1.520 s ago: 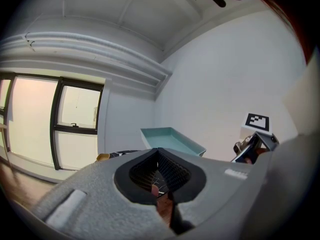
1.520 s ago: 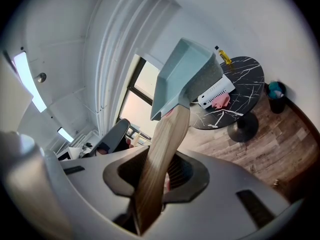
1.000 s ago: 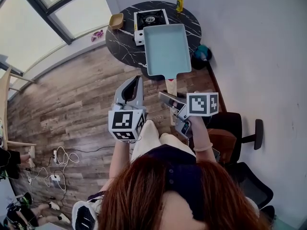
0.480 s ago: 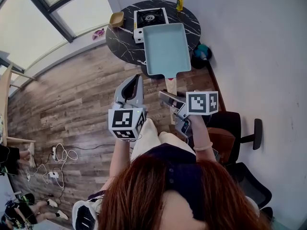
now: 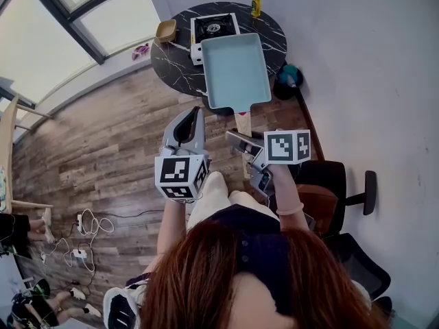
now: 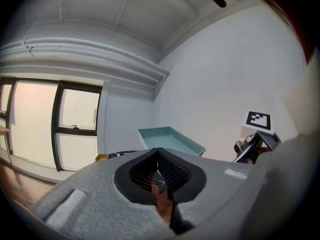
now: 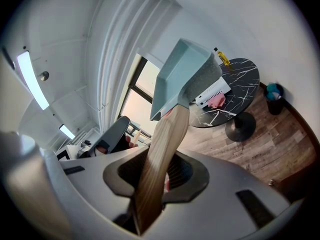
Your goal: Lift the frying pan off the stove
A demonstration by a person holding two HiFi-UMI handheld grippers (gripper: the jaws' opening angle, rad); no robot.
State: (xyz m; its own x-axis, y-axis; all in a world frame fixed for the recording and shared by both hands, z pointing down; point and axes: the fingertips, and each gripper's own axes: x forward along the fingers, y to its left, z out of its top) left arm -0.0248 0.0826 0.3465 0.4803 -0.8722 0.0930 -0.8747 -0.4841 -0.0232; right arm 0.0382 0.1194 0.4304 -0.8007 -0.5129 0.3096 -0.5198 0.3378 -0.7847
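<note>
**Fig.** Head view, w/ both gripper views.

(a) Frying pan [image 5: 235, 70]: teal, rectangular, upper centre of frame, held in the air by its wooden handle [image 5: 243, 123], which runs down-frame to the right gripper [image 5: 247, 153]. The pan body overlaps the lower right corner of the stove [image 5: 214, 26] and hides part of the round black marble table [image 5: 171, 64]. In the right gripper view the pan [image 7: 182, 76] sits high in frame, clear above the table [image 7: 240, 91], w/ its open side turned to frame left.

(b) Right gripper [image 7: 160, 176]: fingers clamped on the handle [image 7: 160, 149], which passes up through the jaw opening at a slant. Its marker cube [image 5: 288, 147] lies right of centre.

(c) Left gripper [image 5: 188, 122]: left of centre, beside the right gripper but apart from it and from the pan. In its own view [image 6: 159, 171] the fingers are together w/ nothing between them; the pan [image 6: 170, 140] shows beyond, mid-frame, and the right gripper [image 6: 252, 149] at lower right.

(d) On the table: yellow bottle [image 5: 256, 3] at the top edge, small tan bowl [image 5: 166, 29] at upper left.

(e) Surroundings: teal bin [image 5: 288, 77] on the wooden floor [image 5: 103, 149] right of the table; dark chair [image 5: 329, 190] at right; cables [image 5: 86, 228] at lower left; window [image 5: 62, 19] at upper left.
</note>
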